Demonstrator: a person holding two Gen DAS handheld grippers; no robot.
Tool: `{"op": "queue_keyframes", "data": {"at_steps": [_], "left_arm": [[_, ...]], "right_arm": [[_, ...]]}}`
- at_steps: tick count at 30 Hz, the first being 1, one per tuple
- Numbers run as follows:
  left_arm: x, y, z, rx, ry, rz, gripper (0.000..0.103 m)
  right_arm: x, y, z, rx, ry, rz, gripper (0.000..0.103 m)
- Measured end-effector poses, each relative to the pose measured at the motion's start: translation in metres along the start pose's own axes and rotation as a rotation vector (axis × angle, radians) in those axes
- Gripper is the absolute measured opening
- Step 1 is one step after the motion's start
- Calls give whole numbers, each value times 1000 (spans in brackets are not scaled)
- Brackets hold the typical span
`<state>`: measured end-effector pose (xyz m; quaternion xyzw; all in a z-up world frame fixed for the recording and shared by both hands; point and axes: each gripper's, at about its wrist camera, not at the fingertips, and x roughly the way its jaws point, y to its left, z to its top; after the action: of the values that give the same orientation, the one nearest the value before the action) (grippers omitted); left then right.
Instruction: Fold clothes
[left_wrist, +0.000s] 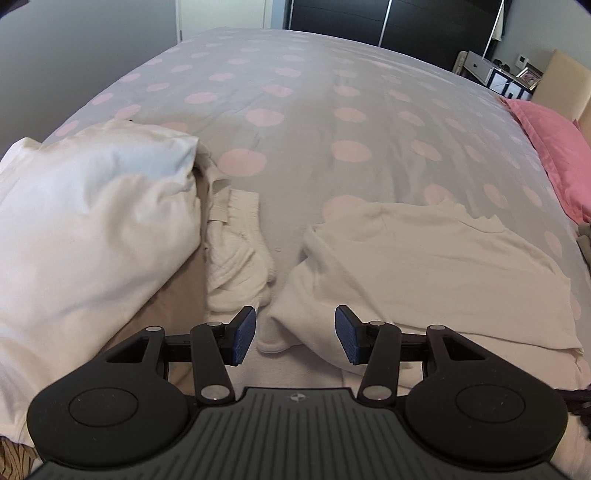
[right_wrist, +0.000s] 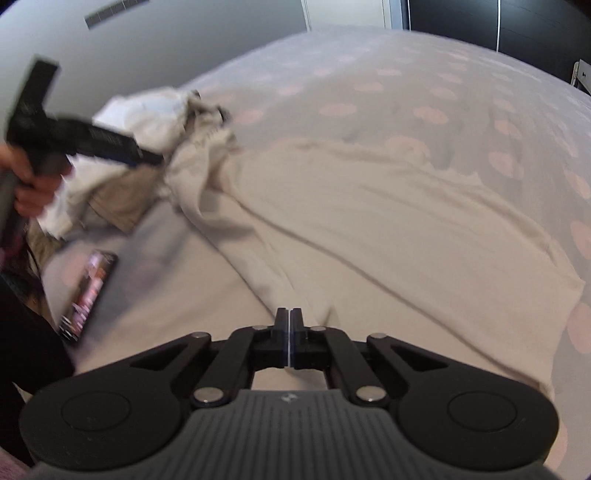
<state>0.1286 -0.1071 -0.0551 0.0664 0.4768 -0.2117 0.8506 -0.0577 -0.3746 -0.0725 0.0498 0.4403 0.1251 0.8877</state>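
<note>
Grey cotton with pale pink dots covers the wide bed (left_wrist: 314, 122) that fills both of our views, its quilt running back to the far edge by dark wardrobe doors (left_wrist: 340, 18). We see a plump white pillow (left_wrist: 92, 221) on the near left part of the bed, and a pink pillow (left_wrist: 550, 147) along the right edge. A cream, flat-spread garment (left_wrist: 424, 266) lies near the bed's front edge, its cloth creased in long diagonal folds in the right wrist view. Just beside it on the left, a small crumpled white ribbed garment (left_wrist: 236, 266) rests against the white pillow. Our left gripper (left_wrist: 295, 336) hangs over the cream garment's near corner with its blue-padded jaws spread apart, nothing pinched between them; in the right wrist view it appears blurred, held in a hand (right_wrist: 37, 184). Our right gripper (right_wrist: 289, 321) is pressed together at the garment's front hem; whether cloth is caught between the jaws we cannot tell. A dark phone with a lit screen (right_wrist: 86, 295) lies near the bed's front left edge.
</note>
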Motion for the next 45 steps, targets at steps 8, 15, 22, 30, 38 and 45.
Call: {"op": "queue_keyframes", "data": {"at_steps": [8, 15, 22, 30, 38, 45], "left_arm": [[2, -6, -3, 48, 0, 30, 45], [4, -12, -1, 66, 1, 29, 45], [2, -9, 0, 70, -9, 23, 45], [0, -8, 0, 73, -6, 31, 45], [1, -8, 0, 73, -4, 41, 45], [3, -10, 1, 78, -2, 50, 45]], "right_arm": [[-29, -35, 19, 106, -108, -82, 7], [15, -19, -8, -6, 31, -38, 43], [57, 2, -36, -148, 124, -102, 50], [37, 10, -16, -131, 72, -51, 11], [-28, -14, 22, -5, -110, 16, 11], [-44, -84, 31, 233, -147, -129, 11]]}}
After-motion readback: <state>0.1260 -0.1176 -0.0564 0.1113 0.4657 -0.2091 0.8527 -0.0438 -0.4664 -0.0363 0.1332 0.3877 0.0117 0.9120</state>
